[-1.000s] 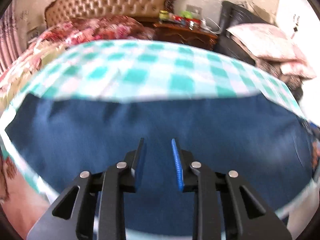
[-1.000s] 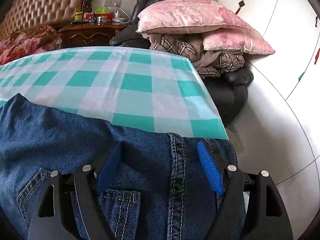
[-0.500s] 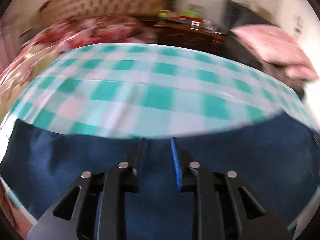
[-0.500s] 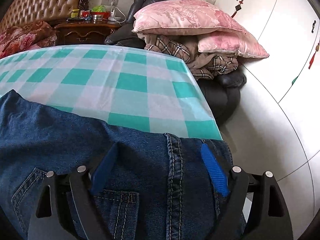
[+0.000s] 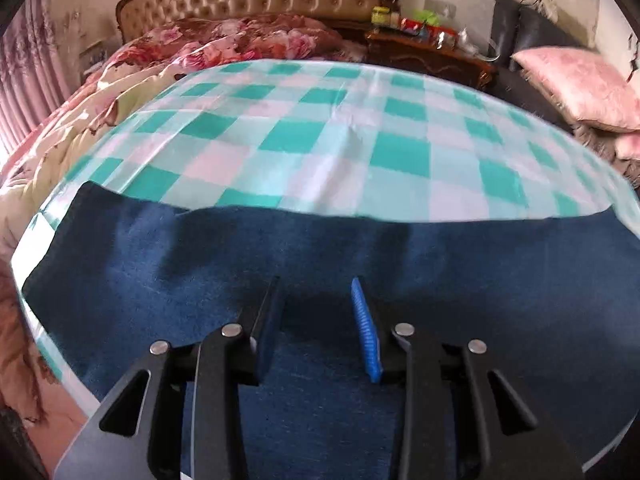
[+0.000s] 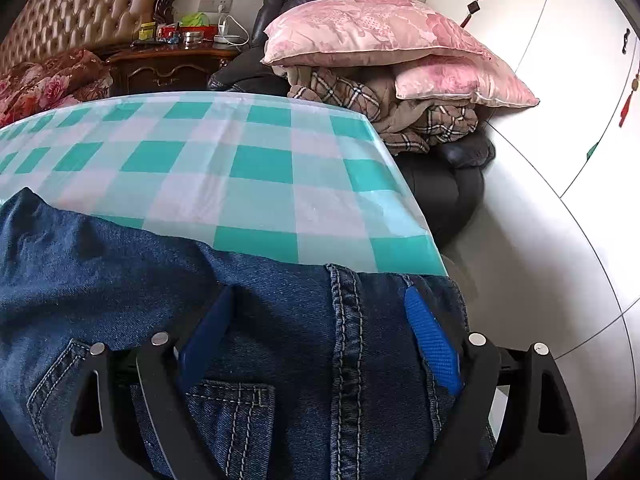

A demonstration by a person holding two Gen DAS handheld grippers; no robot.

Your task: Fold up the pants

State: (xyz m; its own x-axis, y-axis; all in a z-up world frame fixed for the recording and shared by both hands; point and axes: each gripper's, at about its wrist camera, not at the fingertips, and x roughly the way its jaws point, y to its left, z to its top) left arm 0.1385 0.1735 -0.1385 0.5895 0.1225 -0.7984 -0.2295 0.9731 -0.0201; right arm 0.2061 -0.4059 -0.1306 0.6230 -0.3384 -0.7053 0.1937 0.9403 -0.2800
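Dark blue jeans [image 5: 160, 264] lie flat along the near side of a table under a teal and white checked cloth [image 5: 320, 140]. My left gripper [image 5: 316, 282] hovers low over the plain leg fabric. Its jaws are opening, with a clear gap and nothing gripped. In the right wrist view the waist end of the jeans [image 6: 120, 264] reaches the table's right corner, showing a stitched seam [image 6: 346, 320] and a back pocket [image 6: 228, 412]. My right gripper [image 6: 319, 292] stands wide open over that seam, one pad on either side, neither pressing on the denim.
The checked cloth [image 6: 240, 168] lies bare behind the jeans. A bed with a floral quilt [image 5: 224, 40] and a wooden nightstand [image 5: 428, 52] stand beyond. Right of the table are a dark armchair [image 6: 448, 176] piled with pink pillows [image 6: 380, 32], and white cupboards [image 6: 560, 80].
My left gripper has slid leftward along the jeans, bringing the leg's left end into view, and its jaws have spread. The right gripper stayed put with its jaws a little wider.
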